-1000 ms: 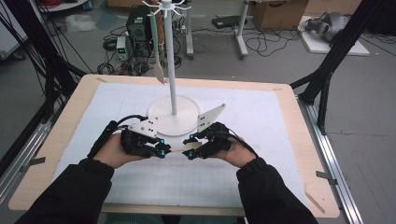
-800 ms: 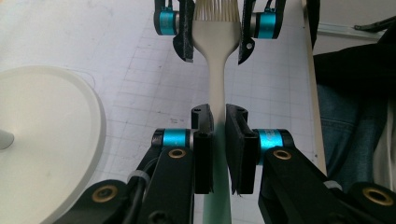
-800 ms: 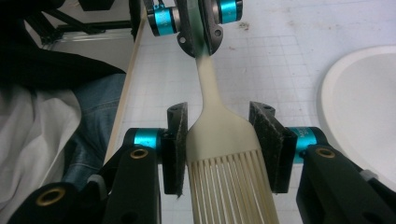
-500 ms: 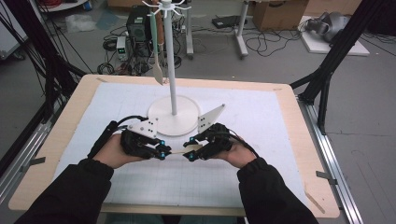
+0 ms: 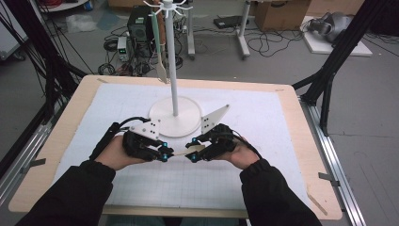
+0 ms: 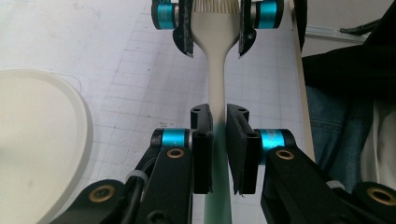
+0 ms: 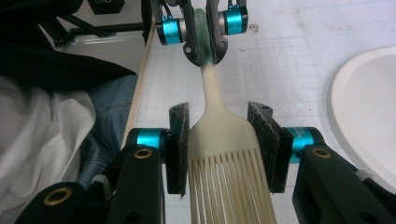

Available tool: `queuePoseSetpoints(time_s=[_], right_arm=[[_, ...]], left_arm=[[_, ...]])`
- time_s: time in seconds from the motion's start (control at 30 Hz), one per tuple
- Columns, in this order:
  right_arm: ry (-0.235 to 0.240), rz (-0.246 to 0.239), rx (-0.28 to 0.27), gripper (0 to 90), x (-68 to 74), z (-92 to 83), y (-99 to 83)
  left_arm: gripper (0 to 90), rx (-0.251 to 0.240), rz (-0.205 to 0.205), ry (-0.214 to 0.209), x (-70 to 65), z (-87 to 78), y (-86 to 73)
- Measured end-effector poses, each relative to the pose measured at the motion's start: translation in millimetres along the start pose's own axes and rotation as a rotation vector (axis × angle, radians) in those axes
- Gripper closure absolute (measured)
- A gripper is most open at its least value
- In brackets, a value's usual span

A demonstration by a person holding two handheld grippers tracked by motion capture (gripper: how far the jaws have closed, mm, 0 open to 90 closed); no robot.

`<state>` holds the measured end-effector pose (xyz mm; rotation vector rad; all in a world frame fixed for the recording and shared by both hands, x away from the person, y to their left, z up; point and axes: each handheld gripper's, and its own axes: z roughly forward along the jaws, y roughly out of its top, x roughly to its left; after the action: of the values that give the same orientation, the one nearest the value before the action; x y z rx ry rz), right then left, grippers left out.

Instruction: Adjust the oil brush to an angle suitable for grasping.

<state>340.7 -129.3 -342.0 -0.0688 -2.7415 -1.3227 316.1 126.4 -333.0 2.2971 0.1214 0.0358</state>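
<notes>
Brush (image 5: 181,151) held level between the two grippers, above the bench (image 5: 282,141), just in front of the stand base (image 5: 186,123) on the person's side. Cream silicone, slotted bristles, handle fading to pale green at its far end.

Left gripper (image 5: 165,154): jaws clenched on the brush handle; in the left gripper view (image 6: 218,140) both pads press the narrow handle from either side. In the right gripper view it (image 7: 201,39) shows farther off, gripping the green end.

Right gripper (image 5: 192,151): jaws around the brush head. In the right gripper view (image 7: 224,149) the left pad touches the head's edge; at the right pad a sliver of gap seems to remain, contact uncertain. Jaws have just been closing, with the head between them. In the left gripper view this gripper (image 6: 215,28) brackets the head where it widens.

Stand pole (image 5: 170,56) rises upright from the base; a spatula (image 5: 161,66) hangs from a hook near its top, well behind the brush.
</notes>
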Motion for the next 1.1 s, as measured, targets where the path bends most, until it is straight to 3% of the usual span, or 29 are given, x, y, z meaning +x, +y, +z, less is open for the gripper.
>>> queuePoseSetpoints(time_s=[0.27,0.5,0.67,0.87,1.1], right_arm=[[-0.017,0.004,-0.008,60.5,1.4,-6.1,-1.5],[-0.030,0.011,-0.028,60.4,2.7,-15.6,-6.0],[-0.033,0.023,-0.047,60.3,3.4,-22.3,-10.1],[-0.045,0.025,-0.069,60.3,3.7,-28.7,-12.3],[-0.039,0.026,-0.074,60.2,3.2,-29.1,-13.0]], left_arm=[[65.9,-0.002,-0.031,0.012,1.7,-1.0,-4.6],[61.1,-0.001,-0.052,0.018,2.3,-6.0,-15.9],[61.1,-0.010,-0.071,0.025,2.3,-12.1,-23.7],[61.5,0.002,-0.063,0.031,2.0,-16.6,-27.4],[72.9,-0.003,-0.048,0.036,1.0,-19.8,-28.2]])
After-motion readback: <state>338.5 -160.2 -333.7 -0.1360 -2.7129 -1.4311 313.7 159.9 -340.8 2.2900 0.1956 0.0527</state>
